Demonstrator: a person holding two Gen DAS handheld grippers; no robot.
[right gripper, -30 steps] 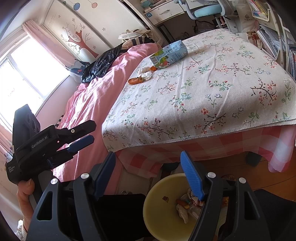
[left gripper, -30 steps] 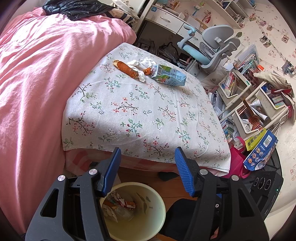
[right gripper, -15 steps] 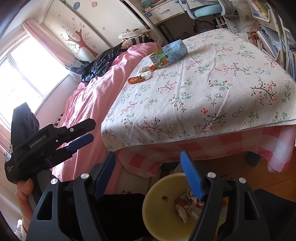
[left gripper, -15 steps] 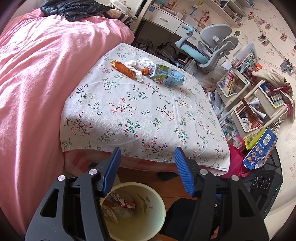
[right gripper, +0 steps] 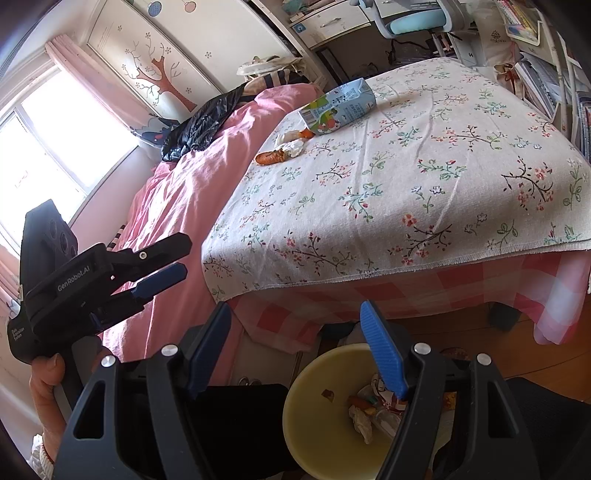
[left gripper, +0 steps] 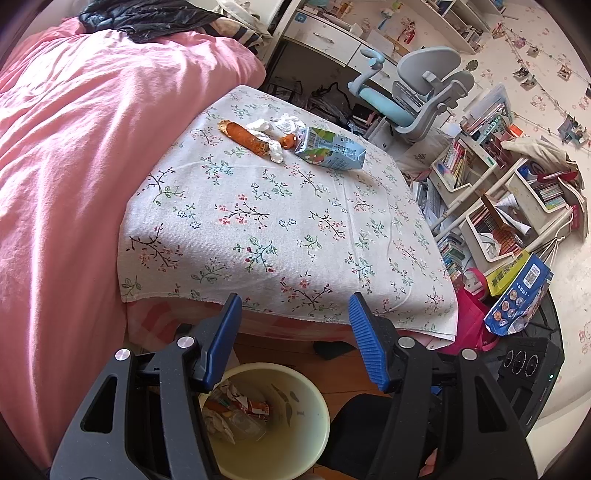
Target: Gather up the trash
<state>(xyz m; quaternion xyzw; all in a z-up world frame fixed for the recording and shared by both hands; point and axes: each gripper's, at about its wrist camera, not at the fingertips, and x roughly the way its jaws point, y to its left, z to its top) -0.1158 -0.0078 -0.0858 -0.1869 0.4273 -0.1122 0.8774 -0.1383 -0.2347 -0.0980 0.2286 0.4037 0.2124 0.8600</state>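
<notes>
A blue-green drink carton [left gripper: 330,150] lies at the far end of the floral cloth [left gripper: 280,229], next to an orange sausage-like scrap [left gripper: 245,137] and crumpled white tissues [left gripper: 284,123]. The carton [right gripper: 336,107], scrap [right gripper: 269,158] and tissues [right gripper: 291,146] also show in the right wrist view. A pale yellow bin [left gripper: 306,417] holding wrappers stands on the floor below the cloth's near edge; it also shows in the right wrist view [right gripper: 314,406]. My left gripper [left gripper: 295,332] is open and empty above the bin. My right gripper [right gripper: 295,339] is open and empty, with the left gripper [right gripper: 173,258] to its left.
A pink duvet [left gripper: 74,166] covers the bed on the left, with a black garment [left gripper: 125,14] at its far end. A grey-blue desk chair [left gripper: 413,96] and cluttered book racks [left gripper: 498,206] stand on the right. A pink bag [left gripper: 472,317] and a blue box [left gripper: 521,299] lie by the floor.
The left wrist view has shifted slightly, so the trash on the cloth sits a little further off. The right wrist view is almost still. Both grippers stay open.
</notes>
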